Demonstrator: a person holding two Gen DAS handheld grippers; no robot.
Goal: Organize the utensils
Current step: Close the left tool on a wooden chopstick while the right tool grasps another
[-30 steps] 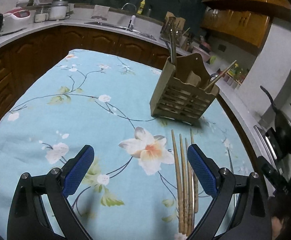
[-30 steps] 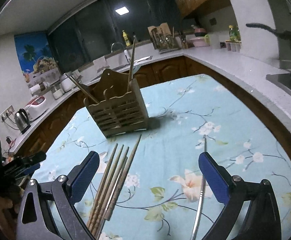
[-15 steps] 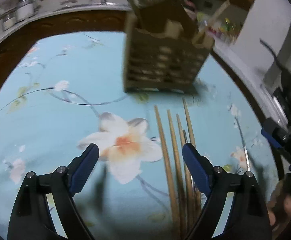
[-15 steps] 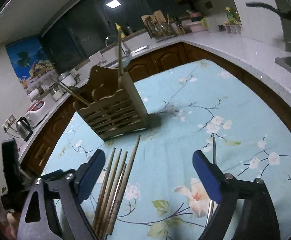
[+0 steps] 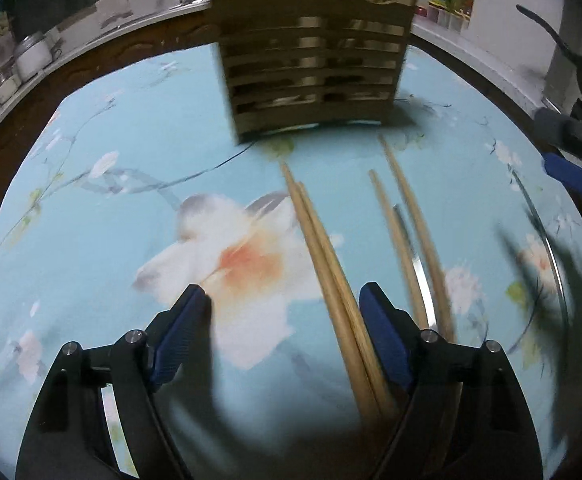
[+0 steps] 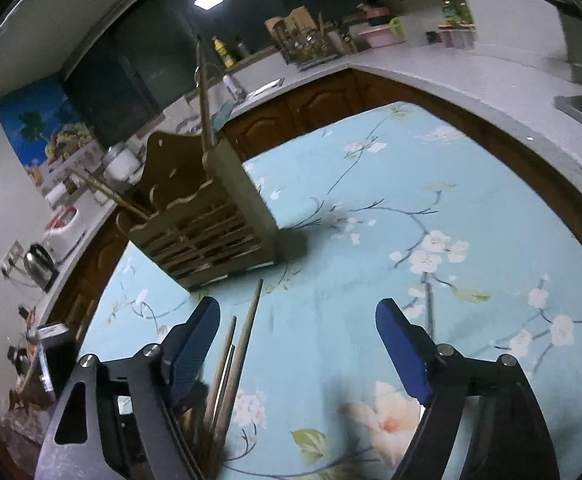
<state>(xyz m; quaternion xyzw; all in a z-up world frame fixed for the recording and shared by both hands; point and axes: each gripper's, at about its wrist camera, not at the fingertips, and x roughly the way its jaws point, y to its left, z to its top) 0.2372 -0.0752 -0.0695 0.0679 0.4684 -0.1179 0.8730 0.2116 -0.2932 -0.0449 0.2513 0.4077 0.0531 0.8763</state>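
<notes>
On the floral tablecloth [image 5: 103, 208], before the wooden holder [image 5: 311, 76], lie chopsticks [image 5: 323, 264]. Our left gripper [image 5: 283, 312] is closing around two, not yet pinching; our right gripper [image 6: 297, 332] is closing, empty.

A pale blue floral tablecloth [image 6: 371, 216] spreads beneath and ahead of the jaws. Far beyond them, a grey countertop [image 6: 471, 76] carries a yellow bottle [image 6: 219, 50], a pink bowl [image 6: 379, 35] and, left, a kettle [image 6: 39, 265].

Dim kitchen, one ceiling light panel [image 6: 209, 0] glowing, left view motion-blurred — fisheye edges bowed and dark
</notes>
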